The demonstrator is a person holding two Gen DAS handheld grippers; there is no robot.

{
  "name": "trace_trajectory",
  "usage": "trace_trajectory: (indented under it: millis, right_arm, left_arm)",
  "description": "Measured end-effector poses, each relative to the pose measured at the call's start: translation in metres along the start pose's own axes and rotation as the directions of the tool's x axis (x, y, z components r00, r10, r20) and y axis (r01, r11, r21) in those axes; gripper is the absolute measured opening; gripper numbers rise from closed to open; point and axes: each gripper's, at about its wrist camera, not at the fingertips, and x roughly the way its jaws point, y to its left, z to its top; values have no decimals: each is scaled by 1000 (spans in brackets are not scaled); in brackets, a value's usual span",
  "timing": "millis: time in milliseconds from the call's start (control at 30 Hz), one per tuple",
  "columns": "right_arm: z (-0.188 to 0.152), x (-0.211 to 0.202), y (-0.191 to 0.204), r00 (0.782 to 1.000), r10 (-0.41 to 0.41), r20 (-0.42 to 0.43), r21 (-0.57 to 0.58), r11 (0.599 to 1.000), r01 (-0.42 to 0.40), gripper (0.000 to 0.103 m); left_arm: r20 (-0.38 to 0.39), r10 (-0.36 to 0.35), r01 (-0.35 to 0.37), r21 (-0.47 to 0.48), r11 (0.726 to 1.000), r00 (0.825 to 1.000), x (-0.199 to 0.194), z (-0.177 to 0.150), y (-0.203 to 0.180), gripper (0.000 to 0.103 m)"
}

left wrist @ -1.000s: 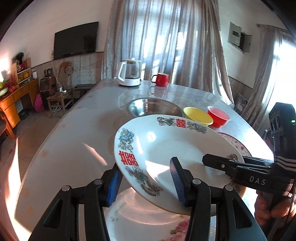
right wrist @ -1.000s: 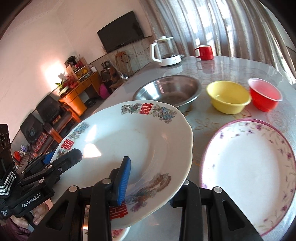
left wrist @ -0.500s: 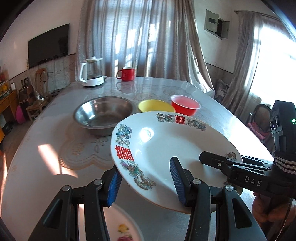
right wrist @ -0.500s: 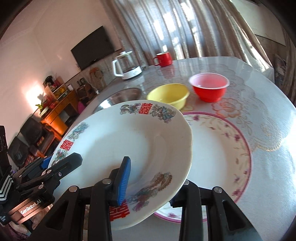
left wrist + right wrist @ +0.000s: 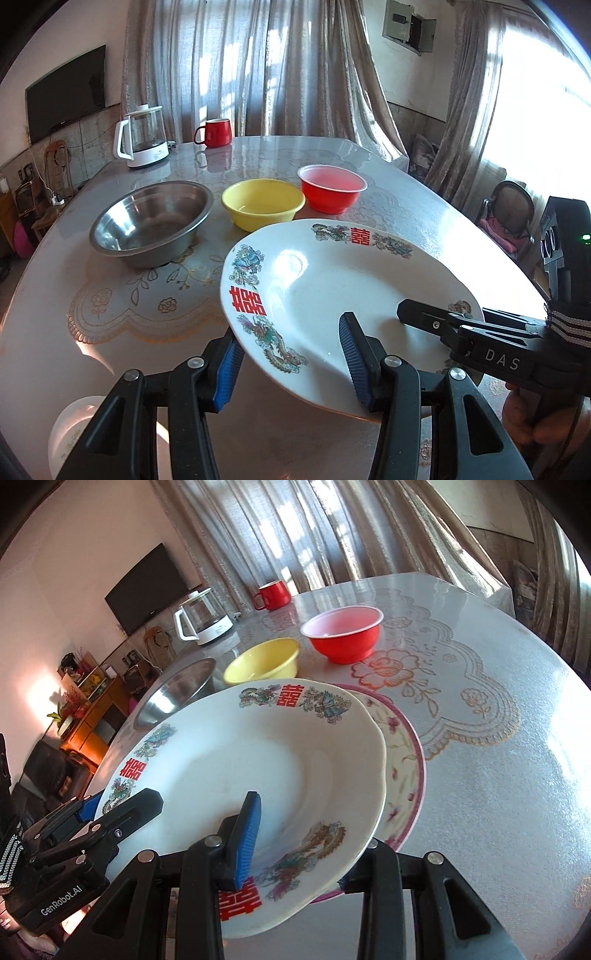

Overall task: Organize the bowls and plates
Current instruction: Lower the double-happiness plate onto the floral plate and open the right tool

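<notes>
Decorated plate (image 5: 236, 760) carried sideways since earlier frame, now over pink-rimmed plate (image 5: 402, 760) on worktop (image 5: 498, 738). Left gripper (image 5: 291, 354) and right gripper (image 5: 295, 853) jaws each clamped on opposite rim. Glazed ceramic: stiff, slippery, fragile; rim grip best. Steel bowl (image 5: 151, 225), yellow bowl (image 5: 262, 203), red bowl (image 5: 332, 186) appear empty.

white plate (image 5: 332, 295): glazed ceramic, glossy, printed rim. metal bowl (image 5: 151, 221): brushed steel, dull sheen. yellow bowl (image 5: 263, 204) and red bowl (image 5: 332, 188): smooth plastic. table cover (image 5: 498, 775): glossy clear film over lace-patterned cloth. curtains (image 5: 258, 66): sheer cloth. gripper pads (image 5: 248, 843): ribbed blue rubber.
</notes>
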Motion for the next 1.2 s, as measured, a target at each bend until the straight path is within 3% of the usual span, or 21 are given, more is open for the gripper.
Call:
trace_trajectory:
  millis: [700, 900, 1200]
  right_arm:
    - [0, 5, -26, 999, -43, -16, 42, 998, 44, 33]
    - [1, 6, -26, 997, -82, -16, 14, 997, 82, 33]
    - [3, 7, -19, 992, -119, -30, -41, 992, 117, 36]
  left_arm:
    - [-57, -25, 26, 18, 999, 998, 31, 5, -12, 51]
    - [-109, -28, 26, -17, 1000, 994, 47, 3, -5, 51]
    - [-112, 11, -12, -5, 1000, 994, 45, -2, -4, 51]
